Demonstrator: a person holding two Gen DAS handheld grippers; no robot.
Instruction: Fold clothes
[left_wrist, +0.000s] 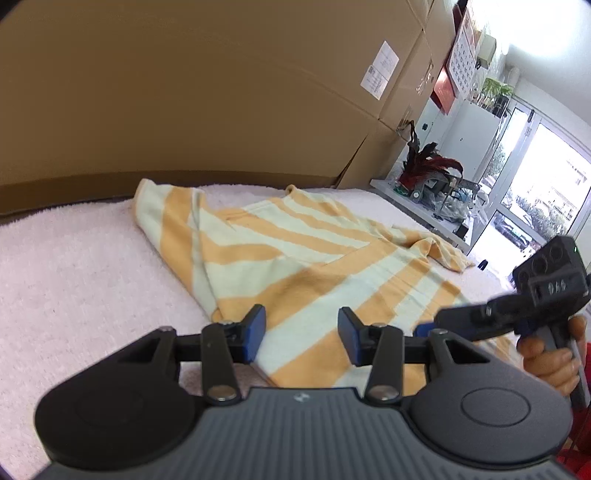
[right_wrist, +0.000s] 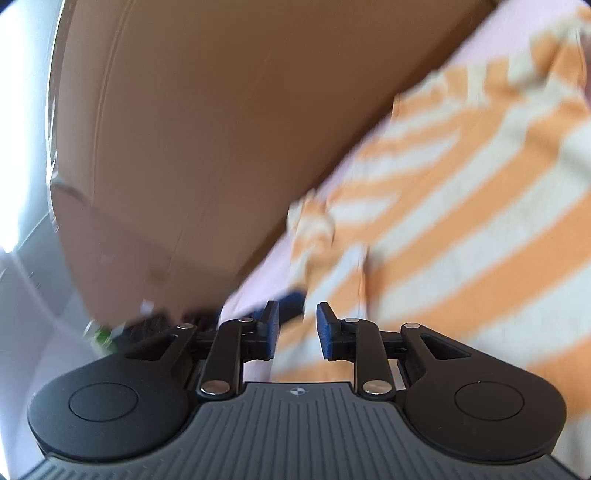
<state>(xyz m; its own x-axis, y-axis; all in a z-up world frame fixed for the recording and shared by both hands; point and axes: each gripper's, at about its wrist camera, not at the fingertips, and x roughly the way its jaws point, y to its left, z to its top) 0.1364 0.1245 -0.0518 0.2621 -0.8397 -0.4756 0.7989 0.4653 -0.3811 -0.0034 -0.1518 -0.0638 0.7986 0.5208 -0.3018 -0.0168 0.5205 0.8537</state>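
Big brown cardboard boxes (left_wrist: 221, 92) stood behind a pale pink fluffy towel surface (left_wrist: 74, 266). Red-leaved plant (left_wrist: 424, 166) sat on white shelf (left_wrist: 406, 195) nr bright glass door (left_wrist: 535, 184).

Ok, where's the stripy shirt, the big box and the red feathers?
stripy shirt (left_wrist: 295, 258), left wrist view, middle of the cloth.
big box (left_wrist: 184, 92), left wrist view, its broad side.
red feathers (left_wrist: 428, 164), left wrist view, the bunch's middle.

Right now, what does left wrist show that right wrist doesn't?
Left wrist only: a hand holding the right gripper's handle, the red-leaved plant and the window. Right wrist only: a blurred close-up of the shirt's edge, with something green low at left. Both: the striped shirt on the pink towel, cardboard boxes behind it, and open jaws.
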